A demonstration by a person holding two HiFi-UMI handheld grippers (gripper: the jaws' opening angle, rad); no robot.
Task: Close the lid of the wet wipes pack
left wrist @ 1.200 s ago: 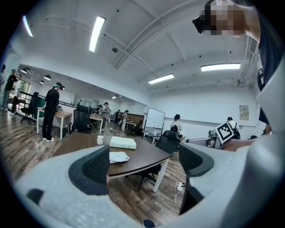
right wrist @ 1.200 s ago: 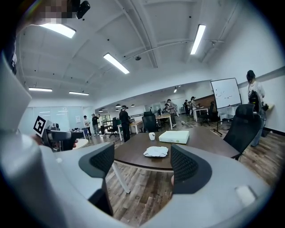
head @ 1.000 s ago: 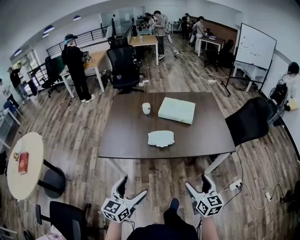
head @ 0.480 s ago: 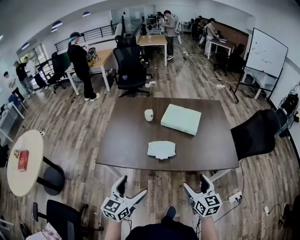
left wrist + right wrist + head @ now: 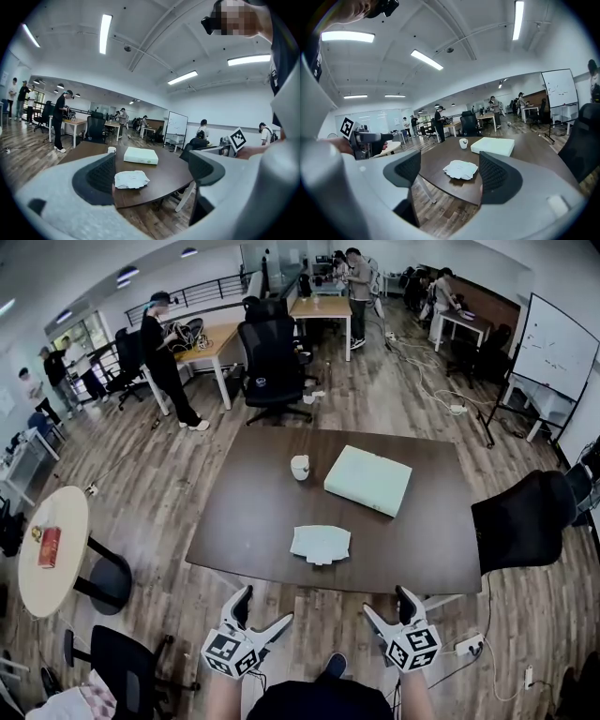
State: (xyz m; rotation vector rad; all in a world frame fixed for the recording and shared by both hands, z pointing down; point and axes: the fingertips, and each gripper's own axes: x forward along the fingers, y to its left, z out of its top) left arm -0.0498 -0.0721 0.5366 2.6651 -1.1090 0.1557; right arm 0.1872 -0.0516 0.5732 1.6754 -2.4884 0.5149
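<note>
The wet wipes pack [image 5: 321, 544] is a flat white packet near the front edge of the dark table [image 5: 244, 521]; its lid is too small to make out. It also shows in the left gripper view [image 5: 131, 179] and the right gripper view [image 5: 461, 169]. My left gripper [image 5: 267, 606] hangs short of the table edge, open and empty [image 5: 152, 176]. My right gripper [image 5: 384, 600] is level with it to the right. Its jaws have just closed a little but still stand apart with nothing between them [image 5: 449, 174]. Both point at the pack from a distance.
A pale green box [image 5: 367, 480] and a white cup [image 5: 299, 467] sit further back on the table. A black chair [image 5: 520, 521] stands at its right edge. At my left are a round table [image 5: 52, 563] and another chair [image 5: 131, 667]. People stand at the far desks.
The table and pack have drawn nearer in the head view as I walked forward. Both grippers kept their places low in the view, side by side.
</note>
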